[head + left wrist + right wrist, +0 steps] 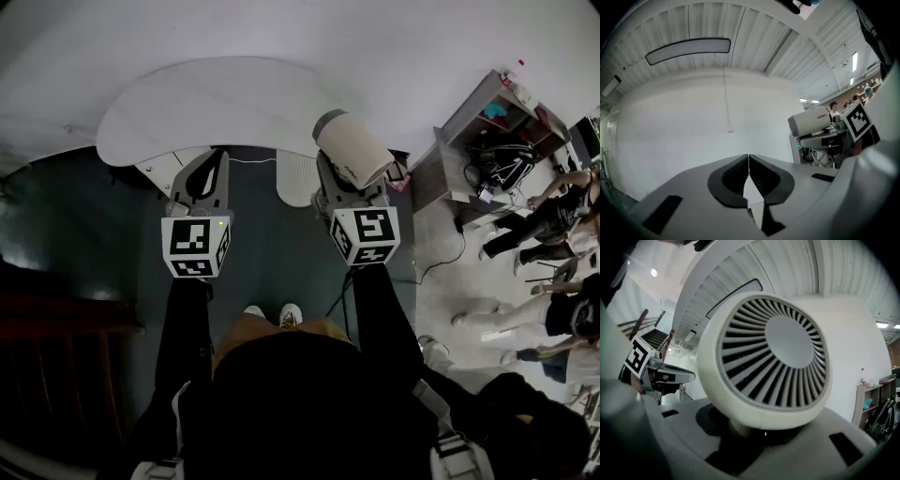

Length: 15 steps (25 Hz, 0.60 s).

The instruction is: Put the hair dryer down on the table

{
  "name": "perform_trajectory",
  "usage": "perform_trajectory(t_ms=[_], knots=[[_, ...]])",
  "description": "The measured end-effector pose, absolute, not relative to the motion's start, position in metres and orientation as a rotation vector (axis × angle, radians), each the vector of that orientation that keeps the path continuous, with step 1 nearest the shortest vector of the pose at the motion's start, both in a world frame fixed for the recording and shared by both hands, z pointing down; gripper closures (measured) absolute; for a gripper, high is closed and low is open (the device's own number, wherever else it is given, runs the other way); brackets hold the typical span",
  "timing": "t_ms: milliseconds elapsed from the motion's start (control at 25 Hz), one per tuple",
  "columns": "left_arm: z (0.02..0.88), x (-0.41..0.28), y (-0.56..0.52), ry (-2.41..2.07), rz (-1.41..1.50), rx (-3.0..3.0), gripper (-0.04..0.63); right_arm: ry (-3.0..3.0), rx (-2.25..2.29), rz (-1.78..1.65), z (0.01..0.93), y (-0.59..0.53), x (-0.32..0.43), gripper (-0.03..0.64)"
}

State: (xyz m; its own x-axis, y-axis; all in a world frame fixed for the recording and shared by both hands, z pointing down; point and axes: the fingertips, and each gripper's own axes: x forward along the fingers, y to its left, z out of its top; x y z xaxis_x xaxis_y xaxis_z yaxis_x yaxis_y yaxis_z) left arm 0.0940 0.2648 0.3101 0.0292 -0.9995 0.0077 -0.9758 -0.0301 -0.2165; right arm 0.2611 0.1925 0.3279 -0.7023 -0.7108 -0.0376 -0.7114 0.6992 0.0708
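On the left, my left gripper (pixel 748 164) is empty, its fingers (pixel 729 180) clenched tip to tip on nothing, held level short of the white curved table (pixel 178 108).

To its right, the hair dryer (pixel 773 357) is off the table, carried in the air by my right gripper (pixel 750 432) just off the table's right end and above the dark floor. My right fingers are grasping it by the handle (pixel 738 427), which drops between them, while the barrel lies level above and its round rear grille faces back at me.

I judge it a stiff, smooth plastic shell: nothing to crush, but slick enough to twist in a loose hold. The fat barrel likely carries most of the weight, sitting high over a slim handle, so it should feel top-heavy and want to tip or swivel. The handle, close under the barrel, seems the right place to hold. Set on its side, the round barrel may roll, so I would lay it with the handle flat on the table as a stop.
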Motion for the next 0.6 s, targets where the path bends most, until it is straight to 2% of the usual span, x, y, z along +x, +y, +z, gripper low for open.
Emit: perform_trajectory(t_ms=[600], knots=[[0.3171, 0.0957, 0.2700, 2.090, -0.276, -2.131, 0.577, 2.895, -1.188, 0.106, 0.3370, 0.1942, 0.2617, 0.446]])
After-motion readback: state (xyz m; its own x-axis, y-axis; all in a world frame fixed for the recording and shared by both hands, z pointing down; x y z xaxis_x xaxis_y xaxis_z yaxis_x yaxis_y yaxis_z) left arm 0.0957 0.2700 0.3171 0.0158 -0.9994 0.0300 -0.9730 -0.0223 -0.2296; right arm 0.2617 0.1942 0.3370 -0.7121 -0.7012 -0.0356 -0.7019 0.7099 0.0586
